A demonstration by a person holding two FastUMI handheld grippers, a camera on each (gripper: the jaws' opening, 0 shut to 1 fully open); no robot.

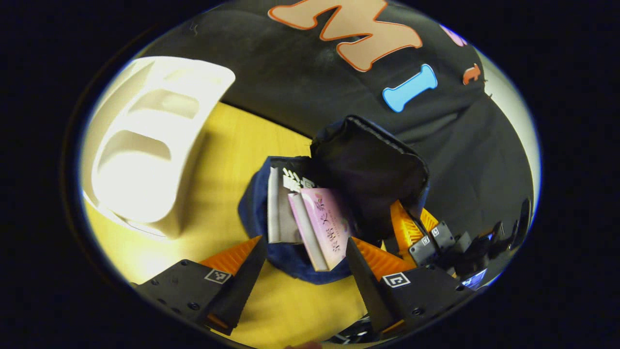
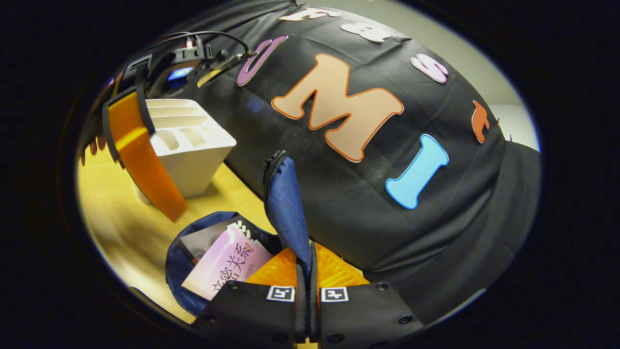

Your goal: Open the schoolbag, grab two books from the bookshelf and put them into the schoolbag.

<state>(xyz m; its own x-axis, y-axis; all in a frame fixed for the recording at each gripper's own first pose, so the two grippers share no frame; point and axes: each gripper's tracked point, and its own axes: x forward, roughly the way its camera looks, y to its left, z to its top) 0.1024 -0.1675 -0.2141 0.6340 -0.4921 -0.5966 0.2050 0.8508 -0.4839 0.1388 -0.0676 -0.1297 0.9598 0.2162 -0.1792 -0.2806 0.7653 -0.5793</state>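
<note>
The navy schoolbag (image 1: 290, 266) lies open on the yellow table. A pink book (image 1: 327, 225) and a grey book (image 1: 281, 213) stick out of its mouth. My left gripper (image 1: 304, 245) hovers open above them, one finger on each side, apart from both. My right gripper (image 2: 305, 264) is shut on the bag's flap (image 2: 286, 208) and holds it upright; the left gripper view shows it (image 1: 414, 219) at the flap's (image 1: 373, 169) lower edge. In the right gripper view the pink book (image 2: 227, 266) lies over the grey book (image 2: 203, 240) inside the bag (image 2: 177, 271).
A white bookshelf (image 1: 145, 145) with hollow slots stands at the table's left, also seen as the shelf (image 2: 191, 143) in the right gripper view. A finger (image 2: 140, 150) of my left gripper hangs in front of it. Bare table (image 2: 126, 228) lies between shelf and bag.
</note>
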